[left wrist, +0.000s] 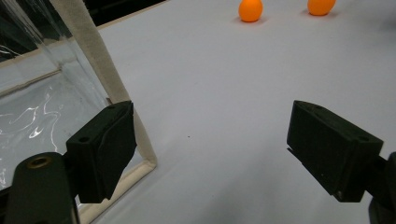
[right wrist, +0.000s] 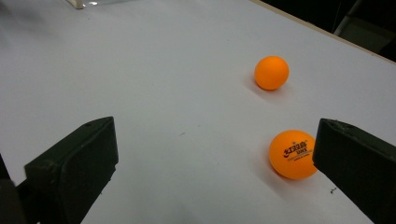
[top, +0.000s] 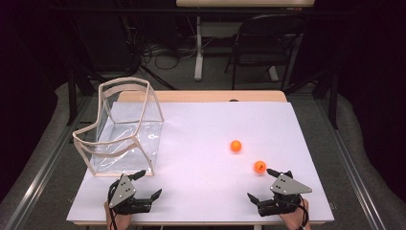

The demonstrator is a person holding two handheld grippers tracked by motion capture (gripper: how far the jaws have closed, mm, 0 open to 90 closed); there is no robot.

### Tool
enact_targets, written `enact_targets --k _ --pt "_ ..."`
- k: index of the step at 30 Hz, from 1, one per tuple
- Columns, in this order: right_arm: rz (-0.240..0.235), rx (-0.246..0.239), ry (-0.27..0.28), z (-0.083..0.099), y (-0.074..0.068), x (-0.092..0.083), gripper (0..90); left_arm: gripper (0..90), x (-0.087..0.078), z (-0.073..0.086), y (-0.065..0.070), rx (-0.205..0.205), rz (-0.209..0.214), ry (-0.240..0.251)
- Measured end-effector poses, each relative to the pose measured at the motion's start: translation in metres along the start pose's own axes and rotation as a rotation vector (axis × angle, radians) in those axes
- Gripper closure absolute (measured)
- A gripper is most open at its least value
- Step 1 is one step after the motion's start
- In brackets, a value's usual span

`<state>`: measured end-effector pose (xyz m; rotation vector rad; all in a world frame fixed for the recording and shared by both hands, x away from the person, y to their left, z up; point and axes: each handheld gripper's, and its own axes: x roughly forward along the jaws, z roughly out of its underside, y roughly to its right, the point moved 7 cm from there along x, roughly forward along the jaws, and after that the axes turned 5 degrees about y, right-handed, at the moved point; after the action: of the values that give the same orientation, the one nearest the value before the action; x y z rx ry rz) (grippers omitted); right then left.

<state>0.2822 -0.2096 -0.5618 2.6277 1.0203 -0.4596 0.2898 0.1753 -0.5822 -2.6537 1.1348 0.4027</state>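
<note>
The right hand-held gripper (top: 266, 185) rests low at the near edge of the bench (top: 201, 124) with its jaws spread wide apart and nothing between them; in the right gripper view the nearer orange table-tennis ball (right wrist: 293, 154), the one with printed lettering, sits just inside its far jaw, close enough that a small slide forward would probably bracket it. That placement reads as a lining-up for a pick: jaws opened fully so the round ball can pass between the pads without being nudged and rolling away. The second orange ball (right wrist: 271, 72) lies a little beyond the first, farther out from this hand-held gripper and apart from it, likely waiting its turn. The left hand-held gripper (top: 145, 185) is also wide open and holds nothing; it sits just in front of the clear plastic bin with a pale frame (top: 125, 129), one jaw almost against the bin's near corner post (left wrist: 100, 70), perhaps ready to steady that light container. The bin looks empty and is the likely destination, well off to the side of the right hand-held gripper. Counted: two balls, one bin, two hand-held grippers.
</note>
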Motion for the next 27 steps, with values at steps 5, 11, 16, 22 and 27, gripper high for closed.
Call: enact_targets --k 5,11,16,22,27 --pt "0.004 0.002 -0.002 0.0002 0.002 -0.0005 0.0 15.7 0.0021 0.0003 0.0001 -0.003 0.01 -0.007" --pt "0.007 0.004 -0.015 0.0004 0.003 0.0005 0.0 15.7 0.004 -0.0001 0.0008 0.006 0.02 -0.011" --pt "0.008 0.006 -0.022 0.0012 0.0031 0.0014 0.0 15.7 0.0047 -0.0003 0.0012 0.004 0.028 -0.01" --pt "0.018 0.002 -0.033 0.0016 0.0036 0.0008 0.0 15.7 0.005 0.0007 0.0006 -0.002 0.034 -0.014" --pt "0.023 -0.012 -0.043 0.0017 0.0026 0.0009 0.0 15.7 0.004 0.0008 -0.0004 0.0 0.033 -0.014"
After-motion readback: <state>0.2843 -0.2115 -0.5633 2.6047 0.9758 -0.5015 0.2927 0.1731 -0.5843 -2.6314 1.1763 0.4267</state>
